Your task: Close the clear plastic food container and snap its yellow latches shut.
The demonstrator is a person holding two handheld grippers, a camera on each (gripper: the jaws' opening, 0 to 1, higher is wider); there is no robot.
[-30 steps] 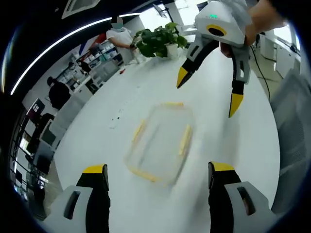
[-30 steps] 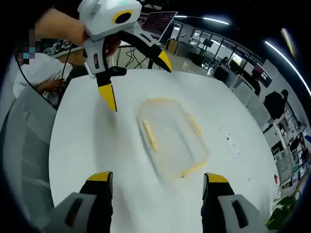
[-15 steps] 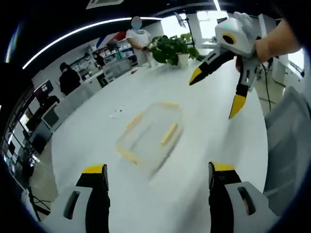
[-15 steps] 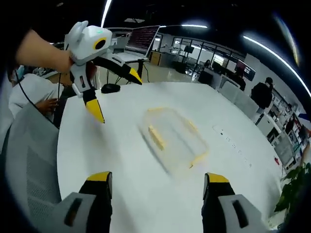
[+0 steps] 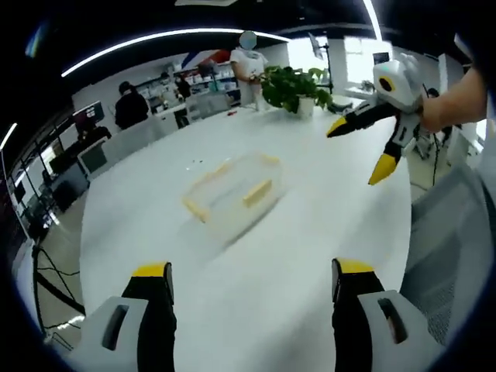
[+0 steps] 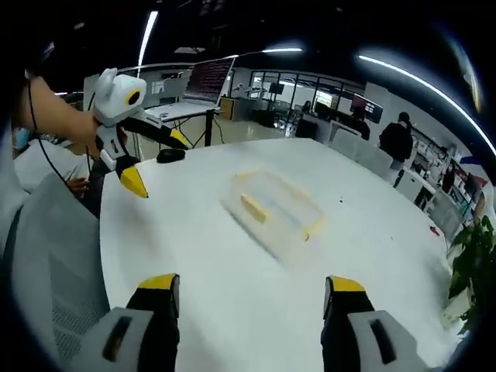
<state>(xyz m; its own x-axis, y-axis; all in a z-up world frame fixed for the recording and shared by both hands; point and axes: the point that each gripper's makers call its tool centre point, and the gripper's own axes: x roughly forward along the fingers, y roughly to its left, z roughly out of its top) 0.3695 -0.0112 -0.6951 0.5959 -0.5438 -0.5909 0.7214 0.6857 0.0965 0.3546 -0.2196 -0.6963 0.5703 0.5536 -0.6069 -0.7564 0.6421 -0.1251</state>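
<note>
A clear plastic container [image 5: 232, 190] [image 6: 273, 208] with yellow latches [image 5: 258, 192] is sitting mid-frame on a white table [image 5: 310, 256]. The left gripper [image 5: 246, 280] [image 6: 151, 159] and right gripper [image 6: 249, 285] [image 5: 358, 147] are hovering apart from it, jaws spread wide, holding nothing.

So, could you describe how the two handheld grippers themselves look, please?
Each is a white moulded body with a yellow ring mark and a small green light, carrying two black jaws with yellow tips: the right gripper and the left gripper match. Near the camera, the jaw bases are grey-white with slots and yellow caps. The person's forearms are bare.
</note>
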